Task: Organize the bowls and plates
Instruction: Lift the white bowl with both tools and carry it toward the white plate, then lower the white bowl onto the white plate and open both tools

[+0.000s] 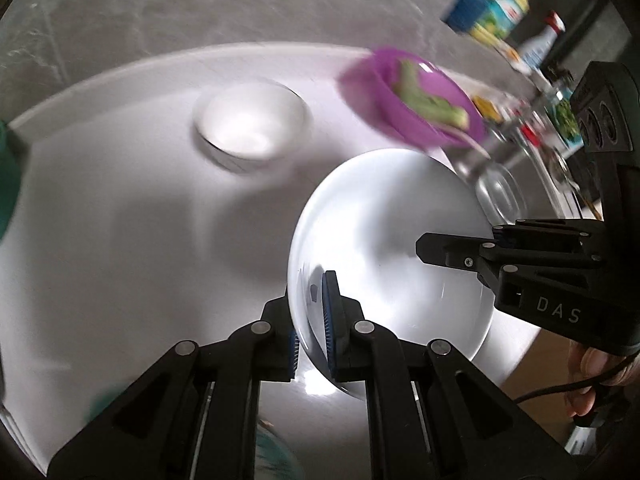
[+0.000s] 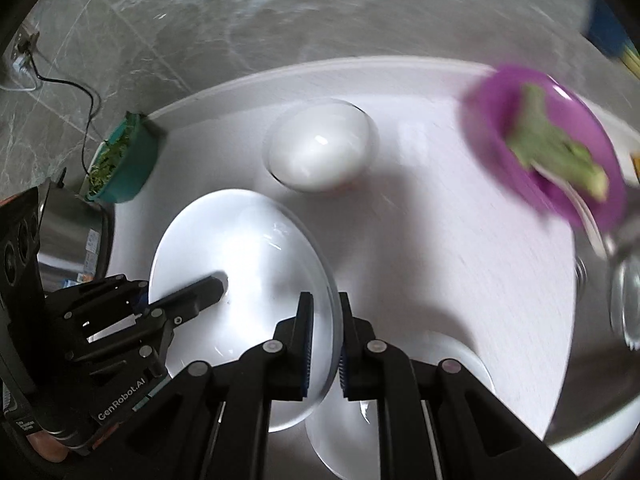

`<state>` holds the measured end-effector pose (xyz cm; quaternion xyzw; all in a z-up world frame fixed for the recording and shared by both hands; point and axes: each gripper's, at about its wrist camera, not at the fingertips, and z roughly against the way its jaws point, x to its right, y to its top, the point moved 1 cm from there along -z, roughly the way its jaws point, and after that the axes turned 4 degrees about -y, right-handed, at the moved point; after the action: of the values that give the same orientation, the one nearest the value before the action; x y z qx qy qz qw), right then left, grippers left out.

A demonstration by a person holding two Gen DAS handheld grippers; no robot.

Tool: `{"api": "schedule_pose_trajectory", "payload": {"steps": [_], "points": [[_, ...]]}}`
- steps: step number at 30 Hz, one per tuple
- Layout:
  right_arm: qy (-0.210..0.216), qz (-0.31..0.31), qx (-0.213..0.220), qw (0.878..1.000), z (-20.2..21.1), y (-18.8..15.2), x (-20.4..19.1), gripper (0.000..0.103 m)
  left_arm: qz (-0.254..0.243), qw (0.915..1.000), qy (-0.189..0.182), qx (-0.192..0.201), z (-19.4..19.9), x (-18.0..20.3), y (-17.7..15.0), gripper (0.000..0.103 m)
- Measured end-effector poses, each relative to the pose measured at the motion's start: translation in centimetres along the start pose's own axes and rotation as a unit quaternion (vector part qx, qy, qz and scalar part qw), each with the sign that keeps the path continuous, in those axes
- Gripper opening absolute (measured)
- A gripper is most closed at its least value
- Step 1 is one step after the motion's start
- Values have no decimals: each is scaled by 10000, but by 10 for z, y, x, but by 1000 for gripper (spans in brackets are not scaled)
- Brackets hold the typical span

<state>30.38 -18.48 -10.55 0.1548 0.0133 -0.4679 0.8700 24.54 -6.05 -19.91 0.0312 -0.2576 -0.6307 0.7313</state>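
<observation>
My left tool [image 1: 316, 328] and right tool [image 2: 324, 344] clamp opposite rims of the plate [image 2: 240, 248], keeping it level above the bench [image 2: 440, 280].

left gripper [image 1: 314, 344] fingers clamped, right gripper [image 2: 324, 354] fingers clamped

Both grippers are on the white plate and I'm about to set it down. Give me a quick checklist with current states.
1. Left gripper clamped on the white plate rim: ok.
2. Right gripper clamped on the opposite rim: ok.
3. Plate empty: ok.
4. White bowl clear of the plate: ok.
5. Purple bowl with green food apart from the plate: ok.
6. Second plate under the right gripper, clearance: cannot tell.
</observation>
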Motion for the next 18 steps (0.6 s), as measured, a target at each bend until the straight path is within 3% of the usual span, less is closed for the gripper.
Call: {"api": "schedule_pose_trajectory", "payload": {"steps": [8,18], "points": [[37,-466,-234,9986,0,-61,66,13,-292,9989,17,-360,-42,69,-33,8],[118,-590,-427,9973,-30,-89,110,13,-263,9973,263,-630,-106,91,-50,11]]}}
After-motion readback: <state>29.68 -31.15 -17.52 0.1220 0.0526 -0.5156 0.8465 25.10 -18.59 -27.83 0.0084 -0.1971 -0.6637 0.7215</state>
